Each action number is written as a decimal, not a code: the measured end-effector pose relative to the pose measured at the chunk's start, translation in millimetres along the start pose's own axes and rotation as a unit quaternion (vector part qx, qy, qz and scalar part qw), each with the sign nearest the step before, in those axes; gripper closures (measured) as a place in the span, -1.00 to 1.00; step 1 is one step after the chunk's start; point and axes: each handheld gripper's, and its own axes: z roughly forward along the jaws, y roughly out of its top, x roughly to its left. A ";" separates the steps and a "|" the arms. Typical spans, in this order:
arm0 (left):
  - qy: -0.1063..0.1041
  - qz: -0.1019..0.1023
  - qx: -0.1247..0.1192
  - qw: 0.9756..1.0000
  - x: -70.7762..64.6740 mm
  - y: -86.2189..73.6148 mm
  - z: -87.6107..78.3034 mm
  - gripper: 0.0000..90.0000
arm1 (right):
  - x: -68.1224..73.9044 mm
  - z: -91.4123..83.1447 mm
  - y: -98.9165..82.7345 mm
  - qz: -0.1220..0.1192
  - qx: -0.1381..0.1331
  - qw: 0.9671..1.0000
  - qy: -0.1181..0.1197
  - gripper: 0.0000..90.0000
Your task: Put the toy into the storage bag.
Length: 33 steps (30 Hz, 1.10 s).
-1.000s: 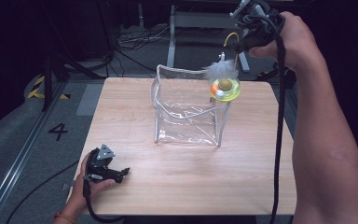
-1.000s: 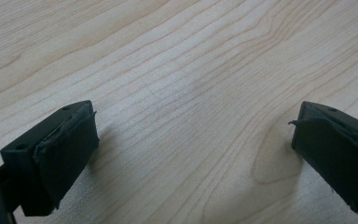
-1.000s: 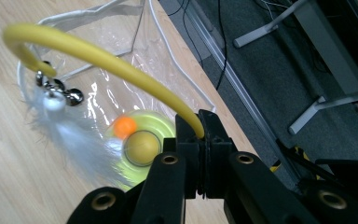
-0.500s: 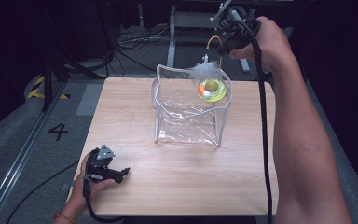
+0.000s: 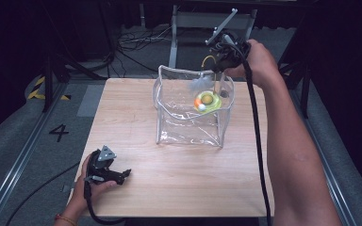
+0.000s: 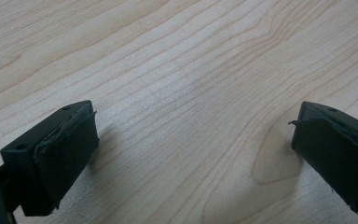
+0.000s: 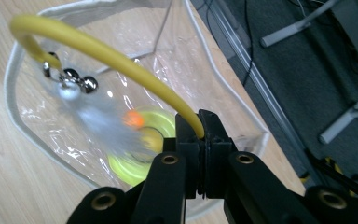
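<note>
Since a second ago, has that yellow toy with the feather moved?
Yes. The toy has dropped from above the clear bag's right rim down into it, held by its yellow wand in the right gripper.

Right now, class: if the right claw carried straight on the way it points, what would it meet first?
The right claw, shut on the yellow wand, points down into the clear bag. Most likely it would meet the yellow-green toy disc first, possibly brushing the white feather; depth is unclear.

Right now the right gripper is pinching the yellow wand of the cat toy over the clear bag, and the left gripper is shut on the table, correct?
Not quite: the left gripper is open, its jaws wide apart over bare table in the left gripper view. The right gripper does pinch the yellow wand over the clear bag.
</note>
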 end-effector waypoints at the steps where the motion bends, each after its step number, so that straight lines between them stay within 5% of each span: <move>1: 0.000 0.000 0.000 1.000 0.0 0.0 0.0 -0.98 | 1.7 4.3 -2.7 0.001 -0.002 1.000 0.004 0.96; 11: 0.001 0.001 -0.001 1.000 0.2 0.0 0.0 -0.98 | 13.0 49.4 -22.4 -0.002 0.027 0.999 0.032 0.96; 33: 0.000 0.001 0.000 1.000 0.2 -0.1 0.1 -0.98 | 22.2 80.5 -42.3 -0.009 0.069 0.996 0.063 0.96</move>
